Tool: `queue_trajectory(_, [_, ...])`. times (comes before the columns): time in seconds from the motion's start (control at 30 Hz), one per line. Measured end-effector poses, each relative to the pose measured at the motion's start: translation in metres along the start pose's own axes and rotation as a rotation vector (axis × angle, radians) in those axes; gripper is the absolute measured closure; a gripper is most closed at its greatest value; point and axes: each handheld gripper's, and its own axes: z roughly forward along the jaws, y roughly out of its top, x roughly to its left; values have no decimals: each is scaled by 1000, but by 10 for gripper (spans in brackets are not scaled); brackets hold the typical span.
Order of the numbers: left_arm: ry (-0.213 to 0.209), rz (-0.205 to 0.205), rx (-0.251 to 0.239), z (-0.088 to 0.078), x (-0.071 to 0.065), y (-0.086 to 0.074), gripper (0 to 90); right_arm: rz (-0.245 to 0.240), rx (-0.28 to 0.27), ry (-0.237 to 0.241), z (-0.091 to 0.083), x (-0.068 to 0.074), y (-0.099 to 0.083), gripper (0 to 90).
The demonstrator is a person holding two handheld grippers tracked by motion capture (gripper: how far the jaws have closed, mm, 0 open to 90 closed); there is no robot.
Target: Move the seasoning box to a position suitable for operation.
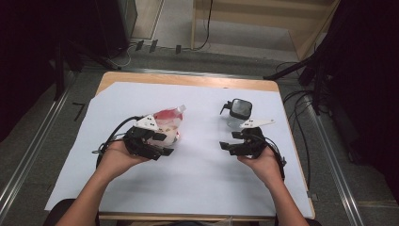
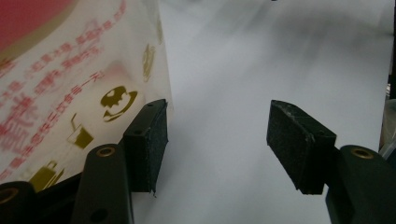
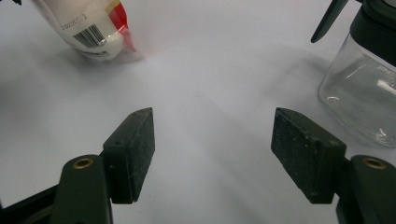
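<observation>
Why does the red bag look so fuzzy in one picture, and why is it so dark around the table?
In the left gripper view the pouch sits so close to the camera that its red print blurs, while the pads look sharp. In the high view the white sheet is brightly lit and the room around it falls into dark shadow. In the right gripper view the glass jar shows pale glints.

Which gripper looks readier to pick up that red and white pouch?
Probably the left gripper: it sits right beside the pouch, jaws open. The right gripper, also open, is across the white sheet, nearer the glass jar.
</observation>
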Motion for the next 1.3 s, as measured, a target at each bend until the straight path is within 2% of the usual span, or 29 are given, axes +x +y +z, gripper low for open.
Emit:
queue_trajectory(0.1, [4, -20, 1, -4, 0, -3, 392, -10, 1, -3, 0, 1, 0, 305])
queue_trajectory(0.17, [5, -9, -11, -7, -4, -3, 393, -14, -6, -7, 0, 1, 0, 305])
queue_trajectory(0.2, [-6, 15, -17, -9, -8, -2, 393, -13, -11, -11, -2, 0, -1, 305])
queue_trajectory(0.43, [-42, 38, -37, -5, -20, 1, 394, 2, -23, -20, -5, -3, -1, 307])
queue_trajectory(0.47, [-54, 36, -37, -1, -20, 0, 399, -3, -27, -29, -7, -4, -1, 311])
queue_trajectory(0.7, [-62, 38, -38, 5, -23, -1, 408, 3, -34, -50, -12, -9, -3, 321])
queue_trajectory(0.8, [-74, 25, -36, 7, -21, -3, 406, 0, -21, -59, -12, -11, -4, 334])
queue_trajectory(0.93, [-84, 20, -30, 8, -21, -3, 406, 23, -27, -67, -14, -16, -4, 335])
queue_trajectory(1.13, [-84, 30, -36, 10, -27, -2, 405, 13, -31, -82, -13, -20, -5, 329])
queue_trajectory(1.3, [-79, 38, -29, 11, -28, -1, 405, 28, -44, -89, -15, -24, -5, 321])
